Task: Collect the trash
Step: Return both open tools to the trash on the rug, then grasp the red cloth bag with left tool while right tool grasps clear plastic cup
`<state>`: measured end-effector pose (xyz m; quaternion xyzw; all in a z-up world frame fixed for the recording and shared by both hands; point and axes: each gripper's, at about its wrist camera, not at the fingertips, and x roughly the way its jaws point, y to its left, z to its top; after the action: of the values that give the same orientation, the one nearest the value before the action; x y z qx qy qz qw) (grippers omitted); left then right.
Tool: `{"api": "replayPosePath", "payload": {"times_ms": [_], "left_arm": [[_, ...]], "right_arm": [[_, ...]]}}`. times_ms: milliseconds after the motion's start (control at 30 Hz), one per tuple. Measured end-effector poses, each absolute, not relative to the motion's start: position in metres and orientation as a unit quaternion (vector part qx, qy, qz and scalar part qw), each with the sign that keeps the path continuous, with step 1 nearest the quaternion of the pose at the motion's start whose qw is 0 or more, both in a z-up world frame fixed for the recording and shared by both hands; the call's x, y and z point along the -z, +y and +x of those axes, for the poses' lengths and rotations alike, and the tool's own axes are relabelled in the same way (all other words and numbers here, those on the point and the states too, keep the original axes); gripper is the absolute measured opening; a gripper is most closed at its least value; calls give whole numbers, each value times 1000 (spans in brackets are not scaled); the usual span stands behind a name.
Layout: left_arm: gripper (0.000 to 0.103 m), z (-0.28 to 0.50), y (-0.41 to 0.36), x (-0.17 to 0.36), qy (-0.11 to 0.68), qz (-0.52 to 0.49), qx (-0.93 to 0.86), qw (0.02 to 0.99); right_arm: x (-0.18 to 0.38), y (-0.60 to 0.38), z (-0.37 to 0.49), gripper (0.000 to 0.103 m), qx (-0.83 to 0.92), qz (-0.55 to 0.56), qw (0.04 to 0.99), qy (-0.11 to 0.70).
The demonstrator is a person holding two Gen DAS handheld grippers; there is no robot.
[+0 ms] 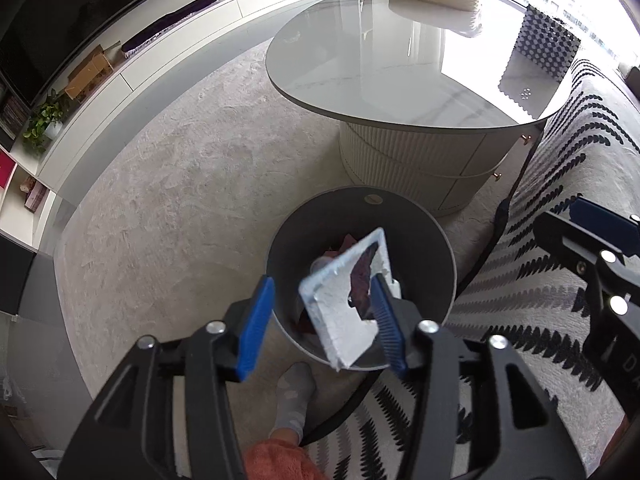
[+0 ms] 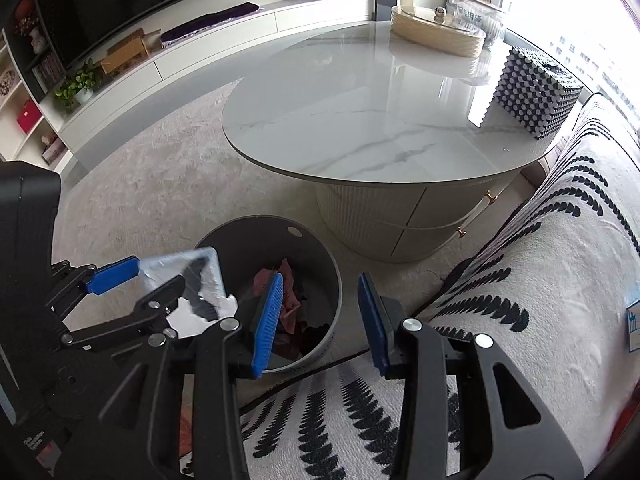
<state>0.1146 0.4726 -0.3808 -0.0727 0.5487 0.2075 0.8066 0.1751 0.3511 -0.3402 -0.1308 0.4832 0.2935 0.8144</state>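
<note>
Grey bin (image 1: 440, 248), white foam piece (image 1: 344, 316)

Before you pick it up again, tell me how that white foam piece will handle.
The white foam piece looks stiff: it keeps a flat, angular shape above the bin. Probably light and crumbly; its broken middle edge looks ragged.

A marble table (image 2: 360, 128) bears a dotted box (image 2: 536, 92).

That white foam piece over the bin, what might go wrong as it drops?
1. The flat white foam piece touches only one finger of the open left gripper and tilts; it might snag there.
2. It hangs near the round grey bin's near rim, so it may tip onto the beige carpet.
3. The open right gripper is empty and close by; they might bump.
</note>
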Motion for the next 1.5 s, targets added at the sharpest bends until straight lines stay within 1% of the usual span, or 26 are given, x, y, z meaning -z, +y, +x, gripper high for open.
{"api": "replayPosePath", "payload": {"times_ms": [133, 433, 633, 667, 733, 1167, 1367, 1500], "left_arm": [[65, 114, 465, 375, 545, -63, -202, 811], [65, 101, 450, 352, 531, -76, -218, 815], [65, 89, 408, 325, 514, -83, -202, 830], [65, 90, 396, 321, 511, -79, -194, 834], [65, 92, 371, 315, 509, -72, -172, 840], [65, 121, 164, 286, 491, 3, -20, 871], [65, 126, 67, 278, 479, 45, 42, 876], [65, 128, 16, 281, 479, 65, 72, 873]], "right_arm": [[340, 344, 178, 38, -291, -127, 816, 483], [330, 316, 166, 38, -286, -115, 823, 478], [316, 259, 150, 39, -260, -96, 837, 472], [313, 246, 146, 42, -252, -93, 840, 471], [308, 219, 140, 44, -234, -84, 848, 467], [276, -21, 107, 44, -68, -1, 887, 456], [271, -113, 89, 44, -4, 23, 892, 452], [274, -166, 80, 44, 33, 39, 890, 454]]}}
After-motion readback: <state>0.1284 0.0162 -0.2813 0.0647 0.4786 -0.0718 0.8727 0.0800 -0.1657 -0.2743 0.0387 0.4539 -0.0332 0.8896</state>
